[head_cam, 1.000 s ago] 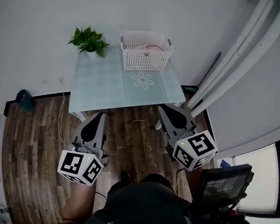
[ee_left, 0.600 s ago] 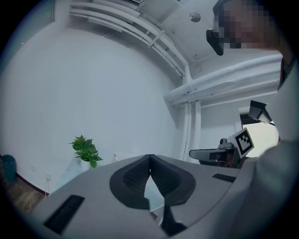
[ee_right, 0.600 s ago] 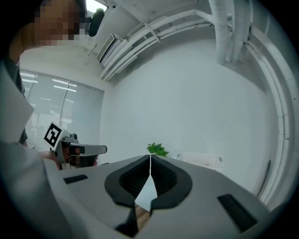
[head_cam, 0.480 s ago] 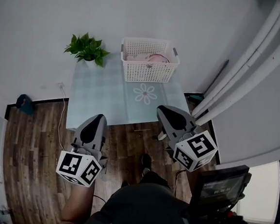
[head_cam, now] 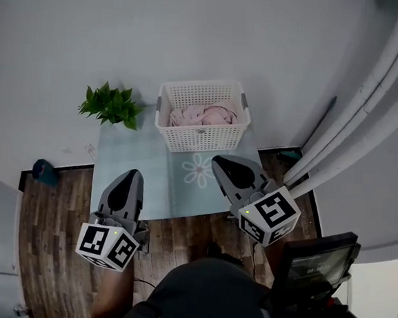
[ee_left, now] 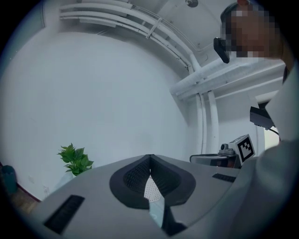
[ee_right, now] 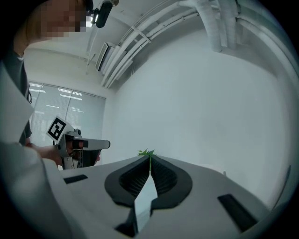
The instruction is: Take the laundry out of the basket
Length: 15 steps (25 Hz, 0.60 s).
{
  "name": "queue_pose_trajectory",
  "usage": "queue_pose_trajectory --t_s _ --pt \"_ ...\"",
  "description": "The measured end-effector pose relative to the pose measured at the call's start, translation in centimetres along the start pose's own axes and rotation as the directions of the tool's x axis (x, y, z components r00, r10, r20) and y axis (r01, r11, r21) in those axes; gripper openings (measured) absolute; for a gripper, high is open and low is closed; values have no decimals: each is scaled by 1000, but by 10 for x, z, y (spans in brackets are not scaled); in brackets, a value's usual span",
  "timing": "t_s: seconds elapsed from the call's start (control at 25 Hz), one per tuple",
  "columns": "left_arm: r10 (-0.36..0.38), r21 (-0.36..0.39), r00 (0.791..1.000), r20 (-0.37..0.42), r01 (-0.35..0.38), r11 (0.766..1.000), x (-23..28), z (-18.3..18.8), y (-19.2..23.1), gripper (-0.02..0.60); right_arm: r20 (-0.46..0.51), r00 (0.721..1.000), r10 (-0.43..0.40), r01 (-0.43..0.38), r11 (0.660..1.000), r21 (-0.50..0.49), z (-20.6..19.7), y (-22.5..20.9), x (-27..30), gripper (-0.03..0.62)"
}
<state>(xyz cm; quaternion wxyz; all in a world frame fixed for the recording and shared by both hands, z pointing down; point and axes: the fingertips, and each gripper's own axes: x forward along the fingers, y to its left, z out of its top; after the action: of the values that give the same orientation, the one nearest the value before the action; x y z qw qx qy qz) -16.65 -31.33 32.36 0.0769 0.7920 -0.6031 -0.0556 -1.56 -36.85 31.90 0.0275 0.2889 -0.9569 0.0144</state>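
A white slatted laundry basket (head_cam: 202, 134) stands at the back of a pale glass table (head_cam: 126, 159), against the wall. Pink laundry (head_cam: 203, 115) lies bunched inside it. My left gripper (head_cam: 132, 175) is over the table's front left part, well short of the basket, pointing level; its jaws meet at the tip (ee_left: 149, 157) with nothing between them. My right gripper (head_cam: 217, 160) hovers over the table's right side, just in front of the basket's right corner, shut and empty (ee_right: 150, 158). The basket does not show in either gripper view.
A green potted plant (head_cam: 110, 104) stands at the table's back left corner, next to the basket. White curtains (head_cam: 369, 114) hang at the right. A flower print (head_cam: 198, 170) marks the table in front of the basket. Dark wood floor (head_cam: 53, 246) lies below.
Both grippers have moved forward from above the floor to above the table, toward the basket. The basket and table now look nearer, and the laundry shows more plainly.
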Motion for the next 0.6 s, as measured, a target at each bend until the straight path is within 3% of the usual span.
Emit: queue_pose_trajectory --t_s 0.36,0.48,0.6 --pt "73 67 994 -87 -67 995 87 -9 10 9 -100 992 74 -81 994 -74 -3 -102 48 25" --pt "71 93 992 -102 -62 994 104 -6 15 9 -151 984 98 -109 992 -66 -6 -120 68 82" --pt "60 67 993 -100 -53 996 123 -8 34 9 -214 970 119 -143 984 -101 -13 -135 99 150"
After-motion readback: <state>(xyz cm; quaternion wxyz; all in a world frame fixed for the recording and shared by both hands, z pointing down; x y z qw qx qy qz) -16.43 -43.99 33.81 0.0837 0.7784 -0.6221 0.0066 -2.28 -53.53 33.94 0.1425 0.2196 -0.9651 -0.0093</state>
